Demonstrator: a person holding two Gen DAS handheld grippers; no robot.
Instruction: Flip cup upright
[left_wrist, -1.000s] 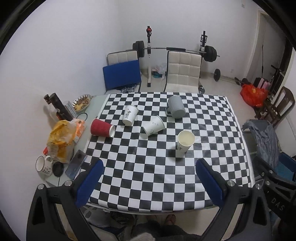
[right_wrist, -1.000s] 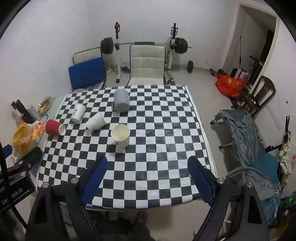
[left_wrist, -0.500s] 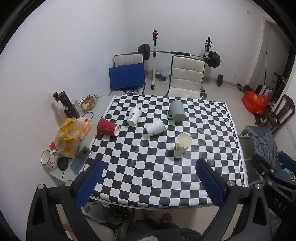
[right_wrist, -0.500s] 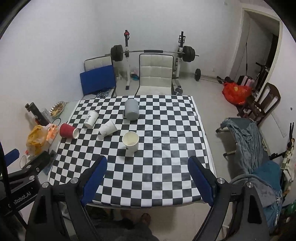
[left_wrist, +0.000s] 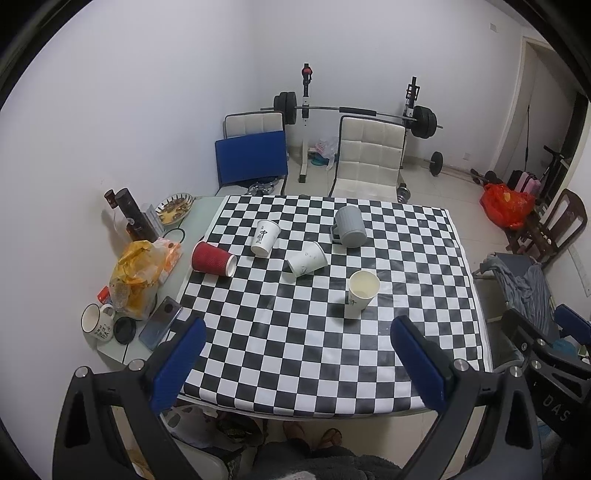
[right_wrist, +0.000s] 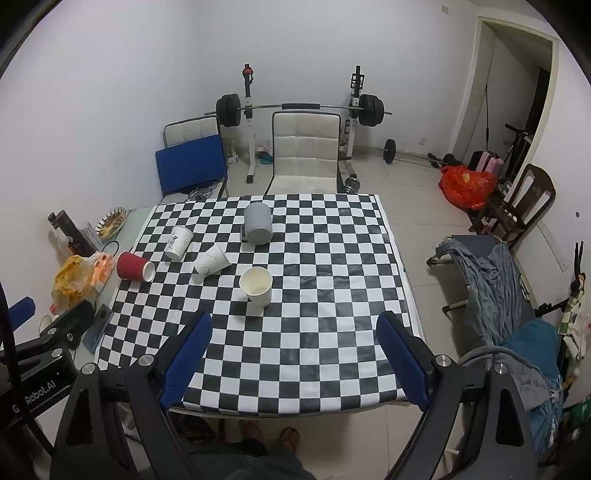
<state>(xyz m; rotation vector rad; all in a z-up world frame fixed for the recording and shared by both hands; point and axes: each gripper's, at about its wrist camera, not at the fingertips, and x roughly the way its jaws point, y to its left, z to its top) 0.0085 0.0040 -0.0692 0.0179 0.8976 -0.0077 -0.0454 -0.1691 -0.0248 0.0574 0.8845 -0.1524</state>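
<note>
Left gripper (left_wrist: 293, 334) – jaws released, empty | right gripper (right_wrist: 294, 330) – same | cream cup (left_wrist: 362, 292) upright on tabletop (left_wrist: 295, 350) | red cup (left_wrist: 213, 259) on side

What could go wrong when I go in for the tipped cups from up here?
1. The white cup lying on its side sits close to the printed white cup; wide-open fingers may knock the neighbour.
2. The red cup lies at the tablecloth's left edge, so a nudge could roll it toward the bag and phone.
3. Reaching past the upright cup could topple it.
</note>
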